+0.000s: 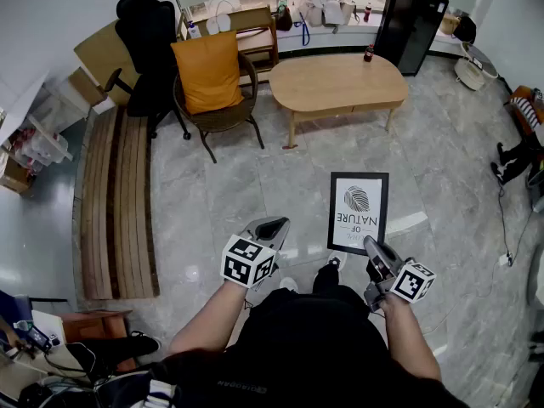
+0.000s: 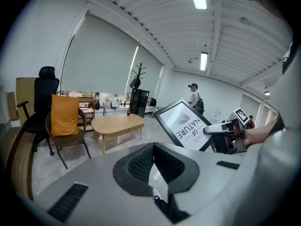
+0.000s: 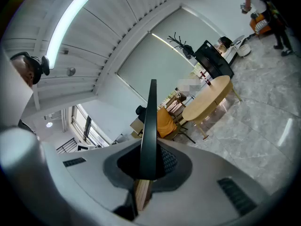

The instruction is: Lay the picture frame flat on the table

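A black picture frame [image 1: 358, 211] holds a white print with a fingerprint design. It hangs above the grey tiled floor, well short of the oval wooden table [image 1: 340, 79]. My right gripper [image 1: 371, 243] is shut on the frame's near right corner. The right gripper view shows the frame [image 3: 151, 126] edge-on between the jaws of that gripper [image 3: 151, 160]. My left gripper [image 1: 270, 225] hovers to the frame's left, apart from it, its pads together with nothing between them. In the left gripper view the frame [image 2: 186, 125] shows tilted, beyond the left gripper [image 2: 153, 147], with the table [image 2: 117, 124] farther off.
A wicker chair with an orange cushion [image 1: 208, 75] and a black office chair [image 1: 144, 32] stand left of the table. A slatted wooden bench [image 1: 119, 202] runs along the left. A black cabinet [image 1: 410, 19] is behind the table, and a dark bottle [image 1: 368, 53] stands on it. A person [image 2: 194, 98] stands far off.
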Available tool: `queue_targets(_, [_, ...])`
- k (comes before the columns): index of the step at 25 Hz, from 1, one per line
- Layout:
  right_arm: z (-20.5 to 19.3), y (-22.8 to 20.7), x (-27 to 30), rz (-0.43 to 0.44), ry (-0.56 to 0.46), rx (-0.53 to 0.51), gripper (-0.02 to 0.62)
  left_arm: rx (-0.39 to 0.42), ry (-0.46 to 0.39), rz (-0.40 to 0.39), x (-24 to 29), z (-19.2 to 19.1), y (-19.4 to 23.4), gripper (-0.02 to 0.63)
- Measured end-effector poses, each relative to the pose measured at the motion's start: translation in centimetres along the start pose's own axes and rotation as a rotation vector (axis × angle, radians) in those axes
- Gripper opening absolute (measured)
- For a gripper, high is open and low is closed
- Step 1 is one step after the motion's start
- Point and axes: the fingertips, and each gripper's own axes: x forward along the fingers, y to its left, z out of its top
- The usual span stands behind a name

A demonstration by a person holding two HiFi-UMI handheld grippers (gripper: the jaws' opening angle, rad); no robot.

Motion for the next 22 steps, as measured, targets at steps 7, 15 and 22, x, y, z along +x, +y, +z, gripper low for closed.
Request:
queue_targets(7, [0.2,0.4,-0.1,0.000,0.007,-0.002,0.015,0.016,0.006,-0.013,-0.1,0.8,-0.4,0.005])
queue_targets(15, [0.2,0.3,0.0,0.001,0.008,-0.014,0.015,0.026,0.013,-0.033,0.5,0.5,-0.4,0.005])
queue_targets(22, [1.8,-0.8,1.1,-0.006,0.009,0.004,0.015,-0.003,0.032,-0.039,2.6,0.6,0.0,0.005])
